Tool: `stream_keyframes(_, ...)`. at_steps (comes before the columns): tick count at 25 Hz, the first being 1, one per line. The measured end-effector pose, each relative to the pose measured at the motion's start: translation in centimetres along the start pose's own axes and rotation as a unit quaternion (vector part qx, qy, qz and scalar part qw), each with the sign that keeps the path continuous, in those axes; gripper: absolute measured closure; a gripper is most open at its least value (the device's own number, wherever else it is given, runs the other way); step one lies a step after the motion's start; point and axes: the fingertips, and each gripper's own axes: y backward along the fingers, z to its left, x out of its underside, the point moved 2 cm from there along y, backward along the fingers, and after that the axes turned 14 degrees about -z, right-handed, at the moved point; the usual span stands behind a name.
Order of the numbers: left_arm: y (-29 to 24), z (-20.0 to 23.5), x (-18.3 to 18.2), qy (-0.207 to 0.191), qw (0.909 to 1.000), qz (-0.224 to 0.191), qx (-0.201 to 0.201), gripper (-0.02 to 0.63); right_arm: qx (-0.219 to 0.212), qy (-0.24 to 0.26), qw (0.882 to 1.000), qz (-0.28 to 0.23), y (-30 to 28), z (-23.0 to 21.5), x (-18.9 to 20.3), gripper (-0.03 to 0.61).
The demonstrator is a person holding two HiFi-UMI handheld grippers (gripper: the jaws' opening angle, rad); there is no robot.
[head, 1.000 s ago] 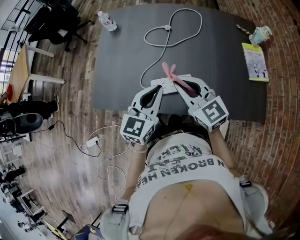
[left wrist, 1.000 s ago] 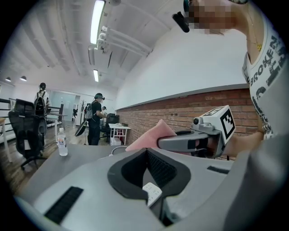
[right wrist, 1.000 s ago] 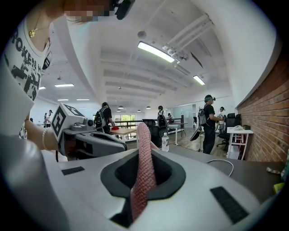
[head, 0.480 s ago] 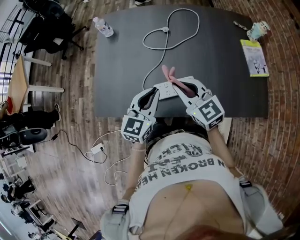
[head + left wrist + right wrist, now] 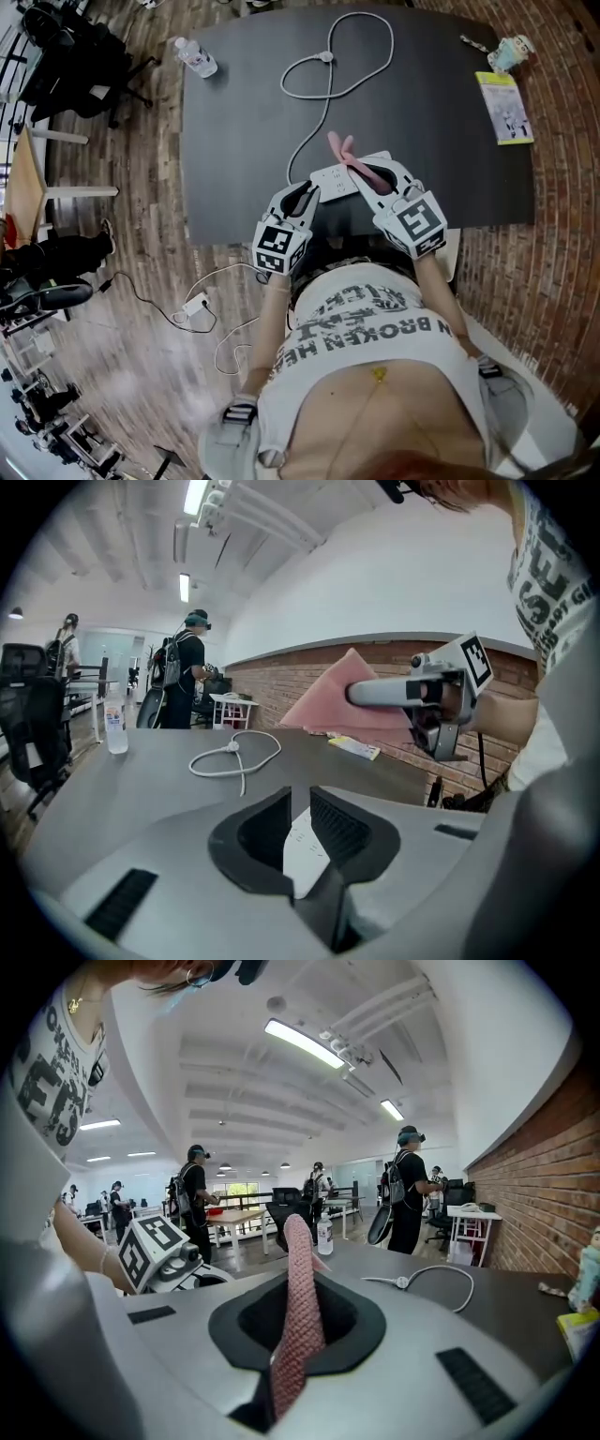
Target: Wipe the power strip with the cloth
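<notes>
The white power strip lies near the front edge of the dark table, its white cable looping away behind it. My left gripper stands over the strip's left end. Its jaws are opening, and a narrow gap between them shows the power strip below. The pads do not press on it. My right gripper is shut on a pink cloth that sticks up above the strip. In the right gripper view the cloth rises folded between the jaws.
A water bottle stands at the table's far left corner. A yellow booklet and a small cup are at the far right. Wooden floor with a charger and cord lies to the left, and brick floor to the right. People stand in the background.
The head view has shifted slightly. Both grippers remain at the power strip, and the left gripper has drawn a little closer to the body.
</notes>
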Motion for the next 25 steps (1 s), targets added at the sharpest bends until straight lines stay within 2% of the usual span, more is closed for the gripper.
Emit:
stream_keyframes(3,-0.2,0.9,2.6,-0.011,0.9992,0.036,0.014,0.566,0.010,0.000,1.000,0.008,-0.7,0.0,0.5,0.561)
stream_keyframes(5,-0.5,1.3,4.4,-0.008,0.9977,0.063,0.025,0.512,0.017,-0.003,1.000,0.012,-1.1,-0.1,1.0,0.561)
stream_keyframes(10,-1.2,2.0,7.9,-0.004,0.9905,0.128,0.052,0.440,0.027,-0.006,0.999,0.029,-2.0,0.0,2.2,0.561)
stream_keyframes(14,-1.7,2.2,10.9,-0.002,0.9774,0.200,0.069,0.371,0.033,-0.008,0.999,0.043,-2.6,0.0,3.1,0.561)
stream_keyframes(19,-2.6,1.9,14.4,-0.039,0.9576,0.269,0.095,0.336,0.032,-0.008,0.997,0.064,-3.2,-0.1,4.4,0.561)
stream_keyframes(25,-3.4,1.7,15.4,-0.075,0.9435,0.304,0.107,0.334,0.014,0.010,0.995,0.097,-4.2,0.1,6.1,0.561)
